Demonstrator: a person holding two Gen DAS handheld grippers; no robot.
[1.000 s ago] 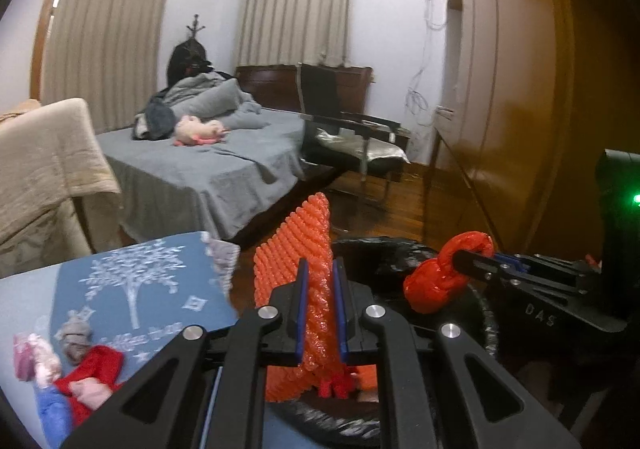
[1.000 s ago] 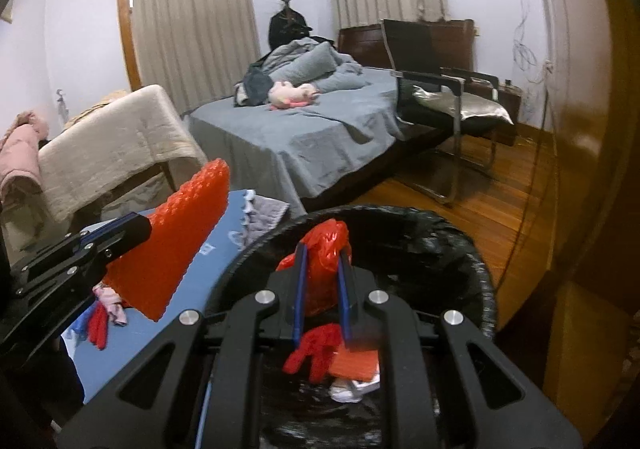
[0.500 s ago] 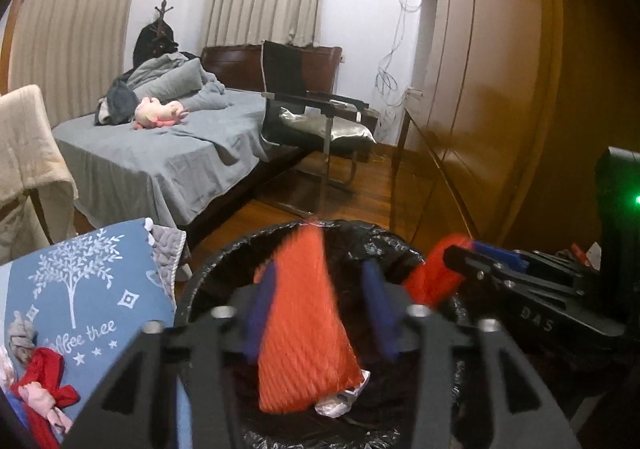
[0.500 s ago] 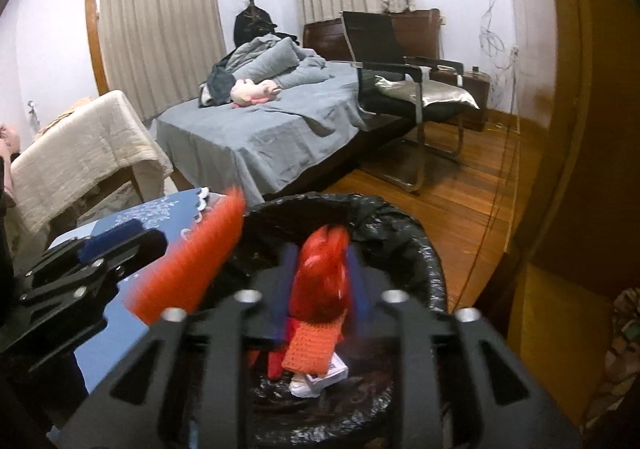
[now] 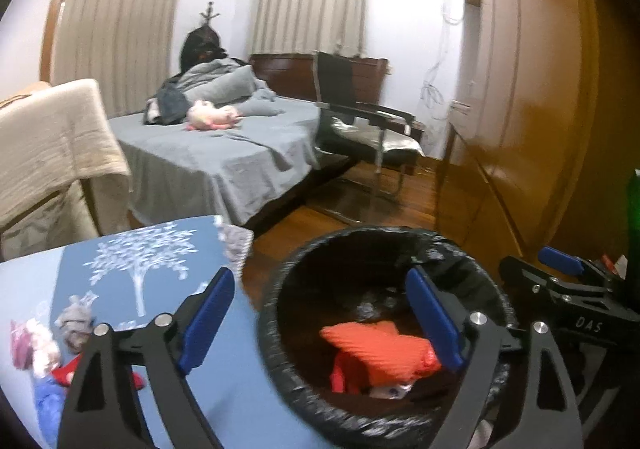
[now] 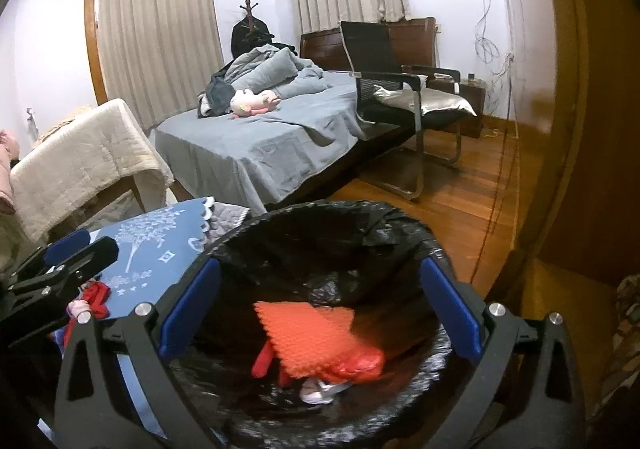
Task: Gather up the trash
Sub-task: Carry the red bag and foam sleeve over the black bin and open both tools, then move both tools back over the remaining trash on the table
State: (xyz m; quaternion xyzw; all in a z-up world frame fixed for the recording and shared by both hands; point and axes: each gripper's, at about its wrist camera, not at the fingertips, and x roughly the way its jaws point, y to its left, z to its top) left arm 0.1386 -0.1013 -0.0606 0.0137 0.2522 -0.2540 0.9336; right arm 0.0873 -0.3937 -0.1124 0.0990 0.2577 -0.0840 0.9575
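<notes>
Both grippers spread, orange mesh in bin

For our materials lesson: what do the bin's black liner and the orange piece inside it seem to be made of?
Black bin liner: thin plastic film, probably; it is glossy, crinkled and folded over the rim.
Orange bumpy sheet: possibly foam or plastic netting; its matte surface carries a regular raised pattern. The blur leaves this open.
</notes>
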